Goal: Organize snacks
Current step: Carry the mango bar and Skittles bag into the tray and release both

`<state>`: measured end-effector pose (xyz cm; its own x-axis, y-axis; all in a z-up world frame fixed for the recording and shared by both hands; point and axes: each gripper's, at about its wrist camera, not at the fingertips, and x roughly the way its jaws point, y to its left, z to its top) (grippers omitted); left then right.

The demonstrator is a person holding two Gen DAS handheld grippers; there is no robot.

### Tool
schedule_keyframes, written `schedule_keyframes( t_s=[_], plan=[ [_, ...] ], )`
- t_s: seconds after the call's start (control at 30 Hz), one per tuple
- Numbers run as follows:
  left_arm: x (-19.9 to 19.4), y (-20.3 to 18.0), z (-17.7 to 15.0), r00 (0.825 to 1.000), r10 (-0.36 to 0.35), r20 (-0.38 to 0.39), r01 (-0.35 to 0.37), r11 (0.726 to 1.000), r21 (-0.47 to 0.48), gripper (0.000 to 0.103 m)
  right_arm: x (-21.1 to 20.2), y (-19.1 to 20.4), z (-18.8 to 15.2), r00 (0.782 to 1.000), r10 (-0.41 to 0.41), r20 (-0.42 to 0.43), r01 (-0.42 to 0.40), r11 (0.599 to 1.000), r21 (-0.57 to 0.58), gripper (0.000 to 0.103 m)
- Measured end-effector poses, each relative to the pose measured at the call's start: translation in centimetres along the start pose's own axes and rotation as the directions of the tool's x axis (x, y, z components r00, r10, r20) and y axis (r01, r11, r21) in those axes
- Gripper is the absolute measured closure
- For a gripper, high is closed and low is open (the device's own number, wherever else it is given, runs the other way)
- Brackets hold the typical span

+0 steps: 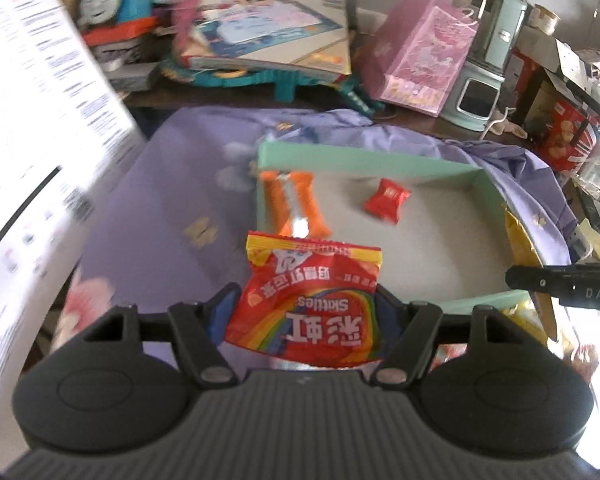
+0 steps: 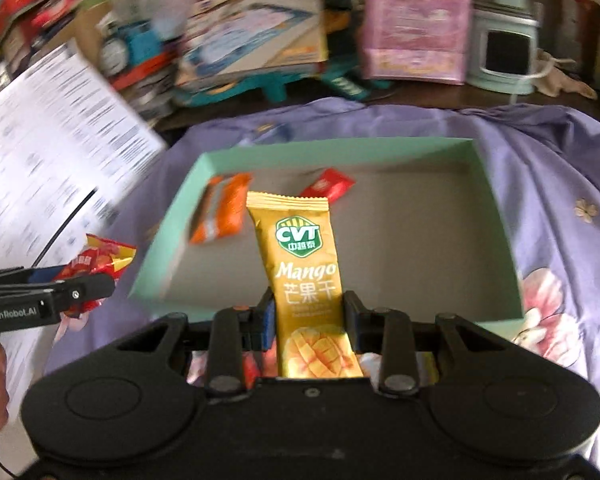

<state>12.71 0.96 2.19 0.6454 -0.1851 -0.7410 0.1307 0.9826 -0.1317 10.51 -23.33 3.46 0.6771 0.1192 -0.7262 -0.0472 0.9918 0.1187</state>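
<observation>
My left gripper is shut on a red Skittles bag and holds it over the near left corner of the mint-green tray. My right gripper is shut on a yellow mango snack pack above the tray's near edge. Inside the tray lie an orange packet and a small red packet. The left gripper with its red bag shows at the left of the right wrist view. The right gripper's finger shows at the right of the left wrist view.
The tray sits on a purple flowered cloth. A white printed sheet stands at the left. Behind the cloth are toy boxes, a pink bag and a pale green appliance. More snack packs lie under the right gripper.
</observation>
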Motion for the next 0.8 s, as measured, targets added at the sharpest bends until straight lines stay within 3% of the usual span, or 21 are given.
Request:
schedule_keyframes(
  t_s=[0.37,0.8],
  plan=[
    [9.8,-4.0,7.2,0.999,0.032,-0.044,-0.03,0.999,0.038,0.034,5.9,-6.0,4.5,0.994,-0.112,-0.017,0.113,0.988,0.107,0.07],
    [18.3,-5.1,9.5,0.991,0.068,-0.111,-0.062,0.997,0.055,0.033,11.9,-10.1,7.2,0.983,-0.18,-0.032,0.183,0.973,0.139,0.071]
  ],
)
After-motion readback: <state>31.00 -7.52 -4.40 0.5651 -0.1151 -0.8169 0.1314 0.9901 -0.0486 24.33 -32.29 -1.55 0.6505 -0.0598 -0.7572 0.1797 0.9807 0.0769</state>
